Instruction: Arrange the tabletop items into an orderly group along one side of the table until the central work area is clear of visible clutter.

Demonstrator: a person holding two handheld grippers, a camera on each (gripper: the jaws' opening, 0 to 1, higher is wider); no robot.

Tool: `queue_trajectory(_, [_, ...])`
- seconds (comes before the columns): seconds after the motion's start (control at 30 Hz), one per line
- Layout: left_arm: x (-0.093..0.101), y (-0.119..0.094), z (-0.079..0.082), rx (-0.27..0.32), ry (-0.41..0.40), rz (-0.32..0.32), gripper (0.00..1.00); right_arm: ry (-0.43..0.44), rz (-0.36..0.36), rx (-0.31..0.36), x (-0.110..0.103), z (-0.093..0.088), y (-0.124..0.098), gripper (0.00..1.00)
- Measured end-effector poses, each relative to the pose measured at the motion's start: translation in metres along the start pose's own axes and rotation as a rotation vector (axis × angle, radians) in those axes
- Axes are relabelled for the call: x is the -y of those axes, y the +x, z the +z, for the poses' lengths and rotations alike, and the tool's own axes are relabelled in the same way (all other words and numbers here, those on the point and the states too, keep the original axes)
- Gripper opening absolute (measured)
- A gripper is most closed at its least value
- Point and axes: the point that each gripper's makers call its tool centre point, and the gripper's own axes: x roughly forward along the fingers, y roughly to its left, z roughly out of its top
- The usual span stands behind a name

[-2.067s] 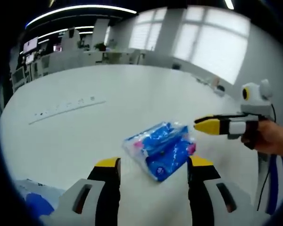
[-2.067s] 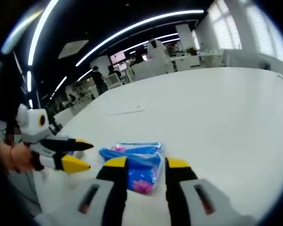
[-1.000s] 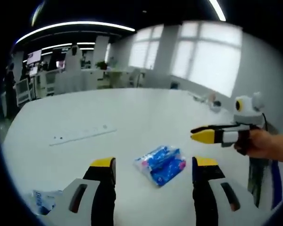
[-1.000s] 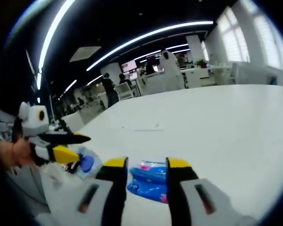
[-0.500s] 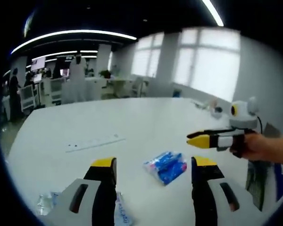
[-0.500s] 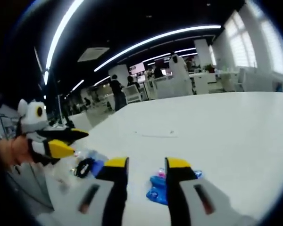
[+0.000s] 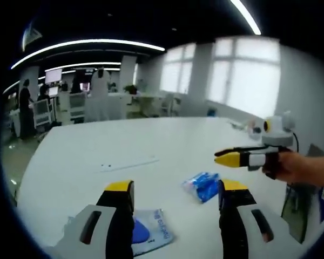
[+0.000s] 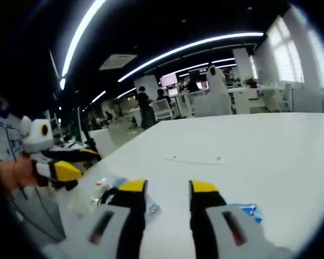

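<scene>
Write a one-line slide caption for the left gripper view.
Open left tool above white table, crinkly blue plastic packet ahead, flat blue-printed clear pouch beside it, right tool alongside.

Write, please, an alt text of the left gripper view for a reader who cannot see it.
A white table carries a blue packet between the open yellow-tipped left claw and a flat blue-printed bag beside its left jaw. From the right, a hand holds the right claw above the table; an open office lies behind.

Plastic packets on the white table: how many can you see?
2. A blue packet lies out on the table; a clear packet with blue print lies near the edge, beside the left gripper. More may be hidden behind its fingers.
</scene>
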Motion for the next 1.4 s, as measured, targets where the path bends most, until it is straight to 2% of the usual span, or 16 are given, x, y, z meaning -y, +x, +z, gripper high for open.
queue_trajectory(0.27, [-0.025,-0.030,-0.001,0.015,-0.011,0.040,0.60,-0.020,0.044,-0.013,-0.032,-0.001,0.015,0.32])
queue_trajectory(0.43, [-0.041,-0.052,-0.004,0.018,-0.014,0.060,0.60,-0.033,0.089,-0.011,-0.053,0.000,0.022,0.44])
queue_trajectory(0.5, [-0.047,-0.060,-0.005,0.018,-0.013,0.064,0.60,-0.043,0.113,-0.038,-0.062,-0.004,0.025,0.49])
queue_trajectory(0.63, [-0.062,-0.078,-0.010,0.014,-0.021,0.080,0.60,-0.067,0.147,-0.066,-0.080,-0.010,0.031,0.54])
queue_trajectory(0.93, [-0.090,-0.110,-0.016,0.005,-0.028,0.106,0.60,-0.098,0.177,-0.101,-0.109,-0.014,0.044,0.55])
queue_trajectory(1.13, [-0.105,-0.122,-0.019,0.004,-0.037,0.118,0.59,-0.116,0.194,-0.123,-0.128,-0.018,0.058,0.54])
queue_trajectory(1.4, [-0.123,-0.133,-0.027,0.000,-0.049,0.124,0.58,-0.124,0.212,-0.167,-0.151,-0.033,0.081,0.53])
